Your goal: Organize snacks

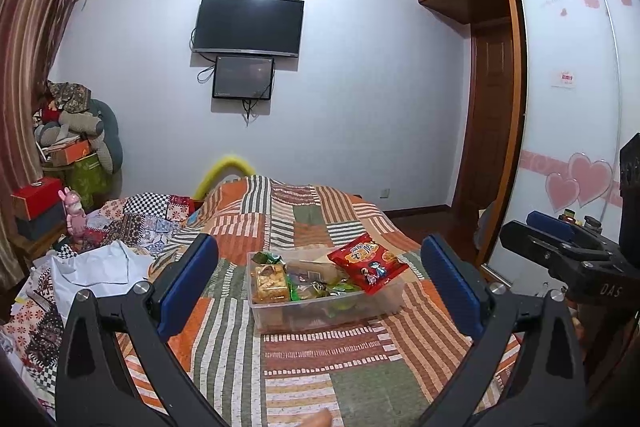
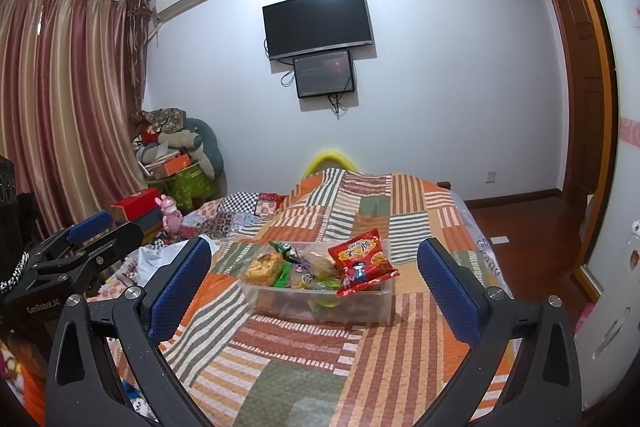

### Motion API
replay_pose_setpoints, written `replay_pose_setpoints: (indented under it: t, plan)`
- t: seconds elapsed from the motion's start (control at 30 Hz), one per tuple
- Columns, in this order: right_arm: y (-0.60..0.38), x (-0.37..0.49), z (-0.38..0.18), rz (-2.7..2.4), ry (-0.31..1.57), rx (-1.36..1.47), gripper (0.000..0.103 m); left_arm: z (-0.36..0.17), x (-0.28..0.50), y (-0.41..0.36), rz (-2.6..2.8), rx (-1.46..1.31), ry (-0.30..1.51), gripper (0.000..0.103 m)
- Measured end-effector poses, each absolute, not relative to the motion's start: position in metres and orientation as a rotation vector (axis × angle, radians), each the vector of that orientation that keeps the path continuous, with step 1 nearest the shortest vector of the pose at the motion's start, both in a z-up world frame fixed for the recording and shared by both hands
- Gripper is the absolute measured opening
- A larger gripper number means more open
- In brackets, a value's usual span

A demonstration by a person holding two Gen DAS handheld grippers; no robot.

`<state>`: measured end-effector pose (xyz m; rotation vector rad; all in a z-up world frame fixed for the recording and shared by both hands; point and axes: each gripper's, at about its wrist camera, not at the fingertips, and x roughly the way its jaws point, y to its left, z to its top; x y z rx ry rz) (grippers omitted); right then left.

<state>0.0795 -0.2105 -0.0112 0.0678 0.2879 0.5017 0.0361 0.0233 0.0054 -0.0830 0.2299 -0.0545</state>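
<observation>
The clear bin [image 1: 384, 303] hides its lower snacks behind cloudy walls — their kinds cannot be told. Print on the red packet [image 1: 368, 263] is too small to read. A blurred pale shape [image 1: 318, 418] is cut off by the bottom edge.

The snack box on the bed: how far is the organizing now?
Snacks already sit in the clear box, with the red packet lying on top across its rim. Left gripper and right gripper are open, holding nothing. No loose snacks show; maybe only settling that packet remains.
</observation>
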Motion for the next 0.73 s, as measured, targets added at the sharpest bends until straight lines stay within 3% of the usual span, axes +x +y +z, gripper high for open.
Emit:
replay_pose_setpoints:
  t: [0.73]
  plan:
    - [-0.2095,0.0768,-0.0080,0.499,0.267,0.061,0.103,0.0073,0.0348,0.0197,-0.066,-0.080,0.228,0.103]
